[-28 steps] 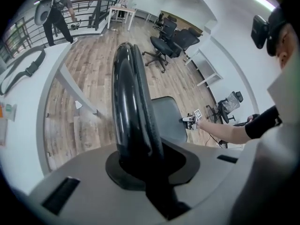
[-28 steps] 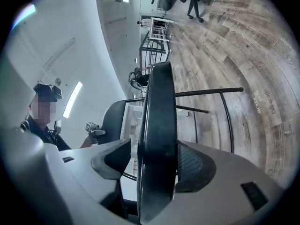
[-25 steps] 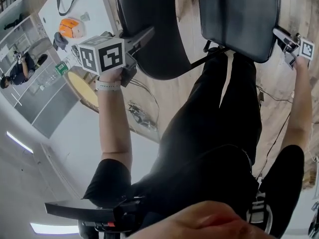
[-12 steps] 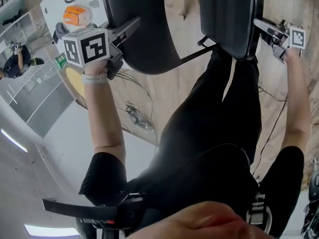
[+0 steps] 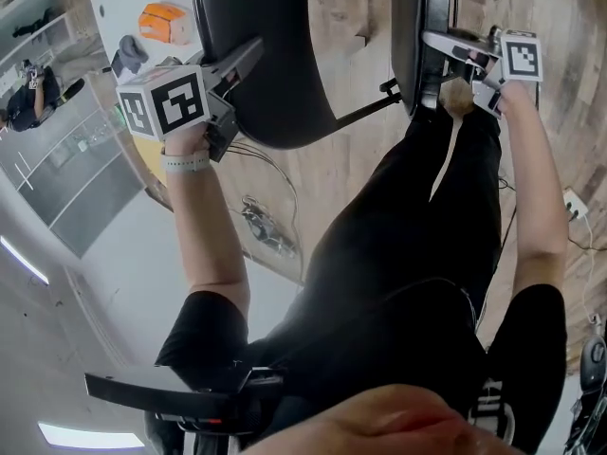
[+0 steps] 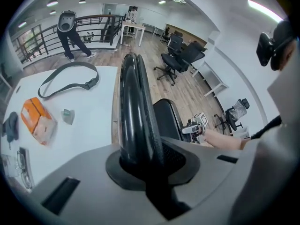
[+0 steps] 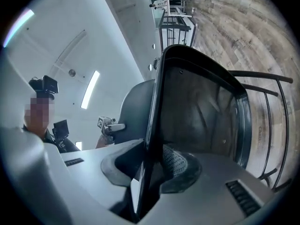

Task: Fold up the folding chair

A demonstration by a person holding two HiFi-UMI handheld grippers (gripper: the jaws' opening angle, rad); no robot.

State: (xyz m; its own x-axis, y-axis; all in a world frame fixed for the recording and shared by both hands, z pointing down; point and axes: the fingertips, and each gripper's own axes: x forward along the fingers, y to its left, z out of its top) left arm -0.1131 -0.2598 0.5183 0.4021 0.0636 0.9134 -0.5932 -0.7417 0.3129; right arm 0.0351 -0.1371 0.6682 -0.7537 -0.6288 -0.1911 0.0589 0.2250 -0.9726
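The folding chair (image 5: pixel 275 83) stood on the wooden floor (image 5: pixel 351 27) before the person, partly folded. The left gripper (image 5: pixel 248 55) was clenched on the rim of the rounded backrest (image 6: pixel 133 102). The right gripper (image 5: pixel 434 41), whose jaws had just been closing, pinched the thin edge of the seat (image 7: pixel 201 111) (almost edge-on in the head view). To do it well, I judged, the left should steady the backrest while the right swings the seat flat against it, not letting the thin edge slip.
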